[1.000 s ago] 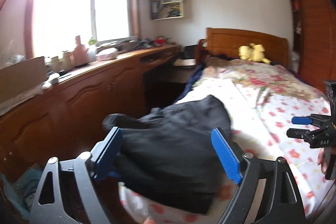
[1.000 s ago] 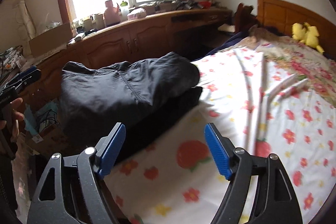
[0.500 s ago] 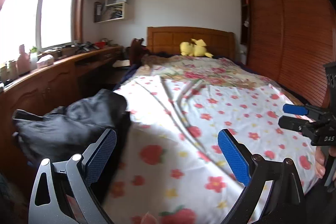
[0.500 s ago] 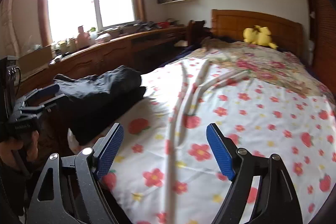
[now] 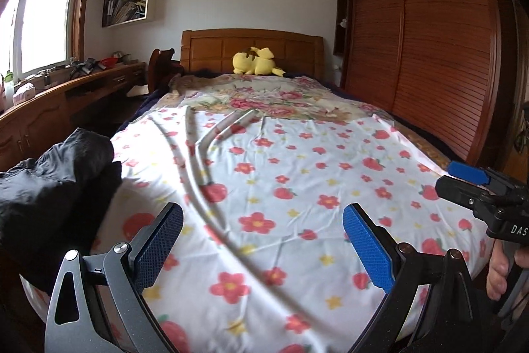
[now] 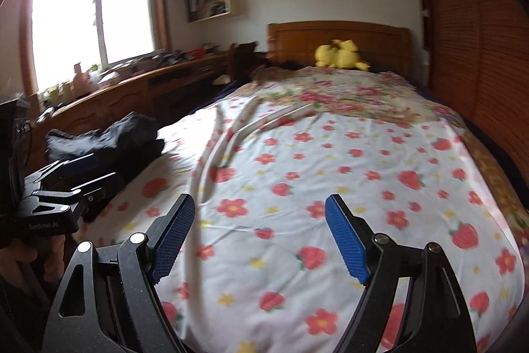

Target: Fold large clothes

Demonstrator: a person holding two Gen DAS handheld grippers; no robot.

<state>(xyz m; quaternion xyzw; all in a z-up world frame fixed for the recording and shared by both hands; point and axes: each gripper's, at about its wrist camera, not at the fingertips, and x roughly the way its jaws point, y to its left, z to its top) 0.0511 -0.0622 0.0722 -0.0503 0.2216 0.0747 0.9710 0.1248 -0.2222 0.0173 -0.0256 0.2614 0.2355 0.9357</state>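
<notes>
A folded black garment (image 5: 49, 187) lies in a heap on the bed's near left corner; it also shows in the right wrist view (image 6: 109, 141). My left gripper (image 5: 263, 243) is open and empty, over the flowered sheet (image 5: 297, 174) to the right of the garment. My right gripper (image 6: 259, 237) is open and empty above the sheet (image 6: 330, 174), well right of the garment. Each gripper shows at the other view's edge.
A yellow plush toy (image 5: 254, 62) sits at the wooden headboard (image 5: 251, 45). A long wooden desk with clutter (image 5: 66, 81) runs under the window on the left. Brown louvred wardrobe doors (image 5: 423, 55) stand on the right. The sheet has long raised creases (image 5: 198, 161).
Both grippers have swung right, away from the black garment, and now face up the bed. The garment stays on the left corner. Both stay open.
</notes>
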